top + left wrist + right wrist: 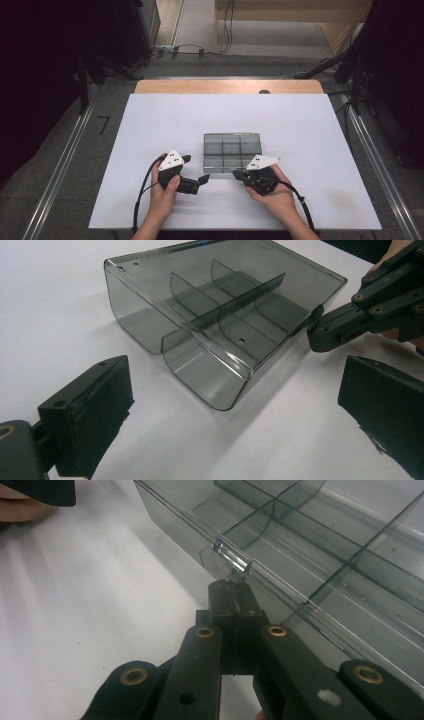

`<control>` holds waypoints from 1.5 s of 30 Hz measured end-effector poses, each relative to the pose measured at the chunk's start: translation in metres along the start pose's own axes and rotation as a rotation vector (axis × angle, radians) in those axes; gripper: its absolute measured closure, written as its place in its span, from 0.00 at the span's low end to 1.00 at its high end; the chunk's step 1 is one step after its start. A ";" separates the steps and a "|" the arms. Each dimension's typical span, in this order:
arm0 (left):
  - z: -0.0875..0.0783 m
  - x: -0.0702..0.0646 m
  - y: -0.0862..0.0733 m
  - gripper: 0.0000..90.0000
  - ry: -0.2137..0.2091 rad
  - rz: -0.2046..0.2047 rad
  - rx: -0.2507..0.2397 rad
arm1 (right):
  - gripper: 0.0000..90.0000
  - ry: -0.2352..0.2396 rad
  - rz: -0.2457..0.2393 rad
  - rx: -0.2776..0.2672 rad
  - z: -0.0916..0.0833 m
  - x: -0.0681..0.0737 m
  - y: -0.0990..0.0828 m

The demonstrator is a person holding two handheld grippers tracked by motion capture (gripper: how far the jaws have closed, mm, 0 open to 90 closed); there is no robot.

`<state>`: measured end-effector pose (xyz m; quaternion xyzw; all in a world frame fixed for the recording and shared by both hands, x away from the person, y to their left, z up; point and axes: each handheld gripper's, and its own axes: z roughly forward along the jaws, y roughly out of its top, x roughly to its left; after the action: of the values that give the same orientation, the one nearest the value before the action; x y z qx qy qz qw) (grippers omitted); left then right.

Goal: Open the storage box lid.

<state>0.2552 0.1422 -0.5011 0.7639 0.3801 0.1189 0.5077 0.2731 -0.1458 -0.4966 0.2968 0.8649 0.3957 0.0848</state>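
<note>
A smoky clear plastic compartment box [232, 152] lies lidless-looking on the white table, split by dividers into several cells. My left gripper [197, 170] sits just left of the box's near corner, open, its jaws spread wide with the box [220, 305] lying ahead of them and nothing between them. My right gripper [235, 174] is shut, and its tip [231, 592] rests against the small clear latch tab [231, 560] on the box's near wall [325, 555]. Whether the tab is pinched I cannot tell. In the left gripper view the right gripper [315, 335] meets the box edge.
The white tabletop [300, 130] has free room on all sides of the box. A wooden strip [230, 86] runs along its far edge. Cables [200, 50] lie on the floor beyond, and dark stands flank both sides.
</note>
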 end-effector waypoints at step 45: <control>-0.003 0.006 0.003 0.53 -0.010 -0.089 -0.004 | 0.99 -0.012 0.007 -0.077 -0.017 0.002 0.013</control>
<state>0.2588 0.1480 -0.4987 0.7459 0.4110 0.0933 0.5157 0.2708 -0.1490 -0.4758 0.2988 0.8475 0.4271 0.0999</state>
